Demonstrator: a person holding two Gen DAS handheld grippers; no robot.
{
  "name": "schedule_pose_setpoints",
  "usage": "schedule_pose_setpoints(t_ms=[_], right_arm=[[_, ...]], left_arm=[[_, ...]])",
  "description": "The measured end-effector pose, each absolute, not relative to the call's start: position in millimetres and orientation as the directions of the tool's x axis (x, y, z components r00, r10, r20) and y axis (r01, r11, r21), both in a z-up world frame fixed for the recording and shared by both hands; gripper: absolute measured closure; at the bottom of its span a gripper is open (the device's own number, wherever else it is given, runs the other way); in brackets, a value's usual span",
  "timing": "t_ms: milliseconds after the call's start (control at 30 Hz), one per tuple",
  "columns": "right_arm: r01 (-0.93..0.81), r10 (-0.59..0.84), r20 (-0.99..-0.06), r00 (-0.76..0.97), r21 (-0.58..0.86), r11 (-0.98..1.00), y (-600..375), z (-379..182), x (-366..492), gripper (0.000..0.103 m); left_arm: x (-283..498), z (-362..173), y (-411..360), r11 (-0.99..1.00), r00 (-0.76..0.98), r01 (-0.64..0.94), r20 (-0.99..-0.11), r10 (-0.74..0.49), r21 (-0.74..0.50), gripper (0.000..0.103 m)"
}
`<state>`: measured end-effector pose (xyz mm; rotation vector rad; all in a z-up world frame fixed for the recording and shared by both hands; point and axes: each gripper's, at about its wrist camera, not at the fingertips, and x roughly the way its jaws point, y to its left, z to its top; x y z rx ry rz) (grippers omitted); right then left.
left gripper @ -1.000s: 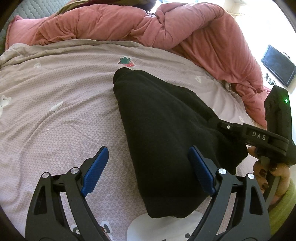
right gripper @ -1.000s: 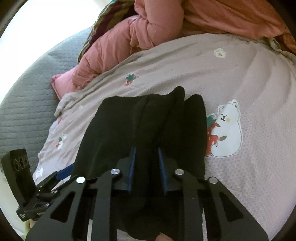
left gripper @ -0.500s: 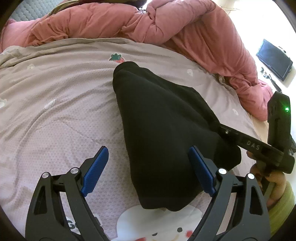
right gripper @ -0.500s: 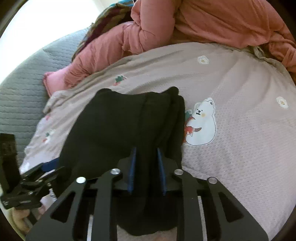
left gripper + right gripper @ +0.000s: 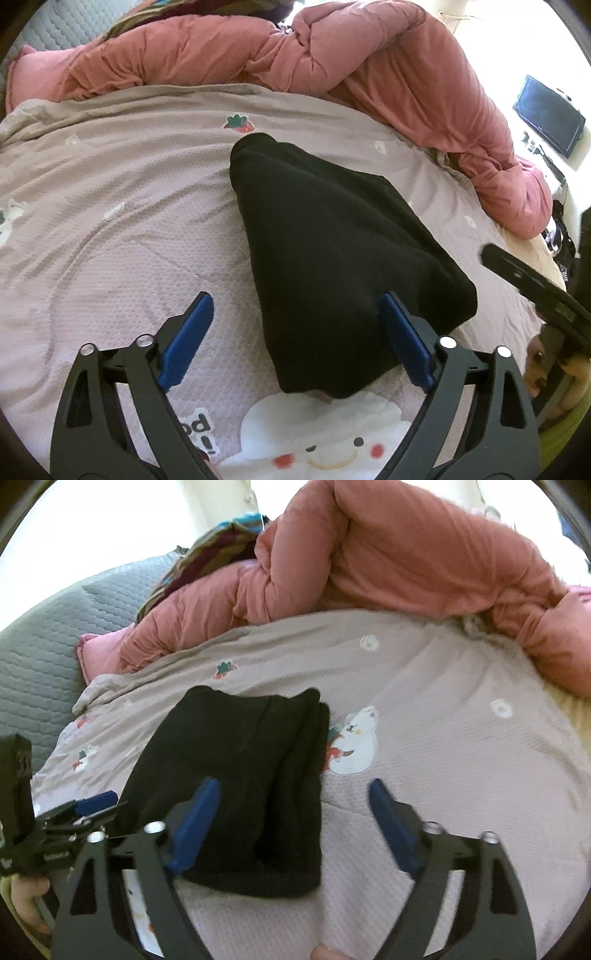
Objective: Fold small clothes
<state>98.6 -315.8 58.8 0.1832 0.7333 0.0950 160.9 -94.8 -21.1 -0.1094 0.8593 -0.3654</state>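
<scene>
Each camera sits on a hand-held claw and looks forward and steeply down along its two fingers, close over the bed (image 5: 110,206). The left wrist view faces across the bed toward the pink duvet (image 5: 332,62), and catches the right claw (image 5: 532,280) at its right edge. The right wrist view looks in from the opposite side, with the left claw (image 5: 85,808) at its left edge. Both share the black garment (image 5: 332,251), the duvet and the printed bedspread.

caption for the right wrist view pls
Right gripper, jaws just opened, above a folded black garment on the bedspread.
</scene>
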Motion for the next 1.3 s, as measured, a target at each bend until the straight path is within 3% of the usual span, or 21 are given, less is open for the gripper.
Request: schedule_pose_setpoints(t_ms=[133, 500, 1300], right_arm=[[-0.051, 0.135, -0.625, 0.769, 0.15, 0.987, -310.0, 73.1, 77.2, 0.006], [-0.062, 0.068, -0.565, 0.822, 0.03, 0.998, -286.9, 82.4, 19.5, 0.005], [-0.027, 0.063, -0.674, 0.736, 0.063, 0.998, -265.0, 45.6, -40.2, 0.005]], left_arm=[[146.4, -12.6, -94.8, 0.938, 0.624, 0.273, -0.703, -0.341, -0.213, 0.01], [89.2, 3.9, -89.0, 0.957, 0.698, 0.264, -0.661, -0.276, -0.12, 0.01], [20.7, -24.1, -72.6, 0.967, 0.652, 0.229, -0.72, -0.236, -0.11, 0.01]])
